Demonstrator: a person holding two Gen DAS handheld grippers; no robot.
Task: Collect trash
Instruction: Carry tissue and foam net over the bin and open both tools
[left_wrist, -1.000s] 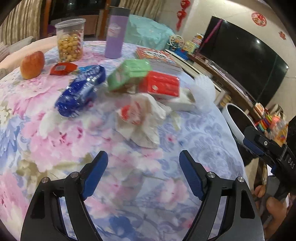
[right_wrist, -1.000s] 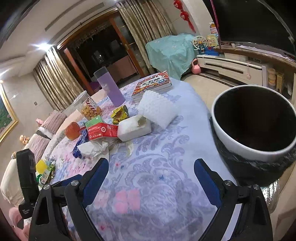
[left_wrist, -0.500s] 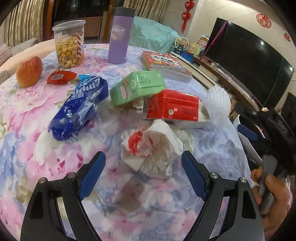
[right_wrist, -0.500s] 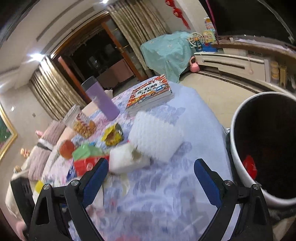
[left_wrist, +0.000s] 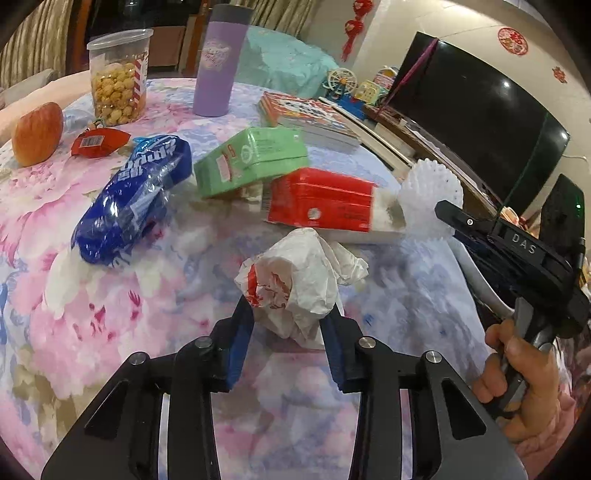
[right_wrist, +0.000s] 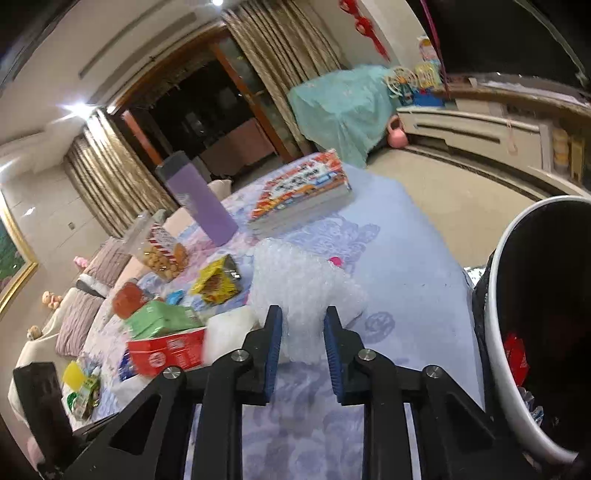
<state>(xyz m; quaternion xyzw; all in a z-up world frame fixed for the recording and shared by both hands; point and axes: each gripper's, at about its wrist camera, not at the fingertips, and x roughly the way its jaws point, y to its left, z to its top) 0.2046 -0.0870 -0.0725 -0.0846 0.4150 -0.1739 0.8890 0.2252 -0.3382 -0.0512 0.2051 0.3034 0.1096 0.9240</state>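
In the left wrist view my left gripper (left_wrist: 288, 328) is shut on a crumpled white paper wrapper with red print (left_wrist: 295, 280), on the floral tablecloth (left_wrist: 110, 295). In the right wrist view my right gripper (right_wrist: 302, 339) is shut on a white bubble-wrap sheet (right_wrist: 295, 288) that lies on the table. The white trash bin with a black liner (right_wrist: 517, 332) stands to its right, beside the table, with some wrappers inside. My right gripper also shows at the right of the left wrist view (left_wrist: 517, 251).
On the table are a blue snack bag (left_wrist: 133, 199), green tissue pack (left_wrist: 251, 158), red tissue pack (left_wrist: 325, 199), small red packet (left_wrist: 98, 142), yellow wrapper (right_wrist: 218, 280), apple (left_wrist: 37, 133), popcorn jar (left_wrist: 118, 74), purple tumbler (left_wrist: 218, 59) and books (left_wrist: 306, 118).
My left gripper moved forward and closed on the crumpled wrapper. My right gripper moved to the bubble wrap and closed on it.
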